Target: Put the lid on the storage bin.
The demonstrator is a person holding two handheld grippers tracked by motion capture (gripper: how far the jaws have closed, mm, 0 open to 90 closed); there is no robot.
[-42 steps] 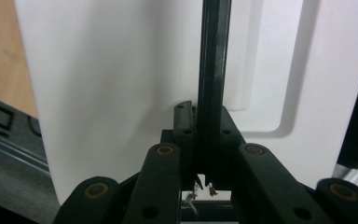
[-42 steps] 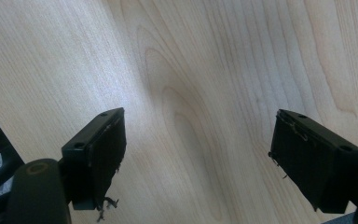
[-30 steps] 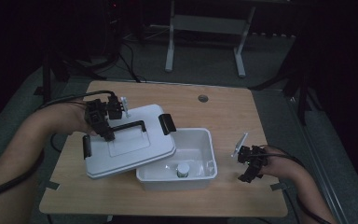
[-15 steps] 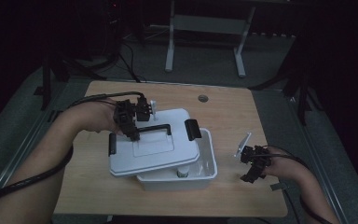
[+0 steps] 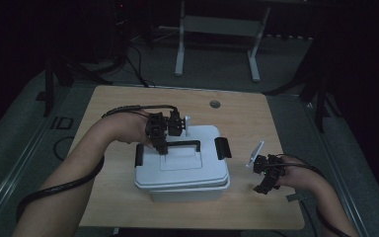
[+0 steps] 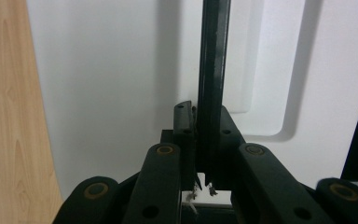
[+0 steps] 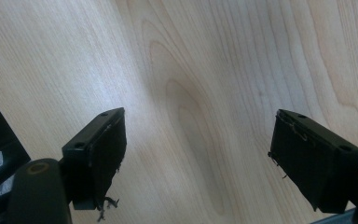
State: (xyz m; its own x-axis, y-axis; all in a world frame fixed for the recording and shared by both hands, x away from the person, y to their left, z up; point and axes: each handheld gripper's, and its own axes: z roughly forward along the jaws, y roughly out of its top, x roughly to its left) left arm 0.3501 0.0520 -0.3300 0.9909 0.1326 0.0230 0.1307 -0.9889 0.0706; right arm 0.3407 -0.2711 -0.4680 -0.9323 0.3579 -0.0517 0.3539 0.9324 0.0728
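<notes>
Now the white lid [image 5: 185, 165] sits over the white box [image 5: 187, 192], covering it, with its near edge overhanging the box's front wall a little. Across the lid's top runs a black handle [image 5: 182, 144], and the left tongs [image 5: 164, 148] are clamped on it near its left end; in the left gripper view the handle [image 6: 213, 79] rises as a thin dark bar straight out from between the two jaws, which press on it from both sides, with the lid's [image 6: 116, 84] recessed panel behind. Black latches [image 5: 222, 147] stand at either short end of the lid, one just right of these tongs' grip and one just below-left of them. Well to the right of the box, the right tongs [image 5: 266, 183] hang just above the bare surface [image 5: 256, 113], jaws wide apart with nothing between them; in the right gripper view pale wood grain [image 7: 200, 93] lies between the two black pads [image 7: 98, 158].
</notes>
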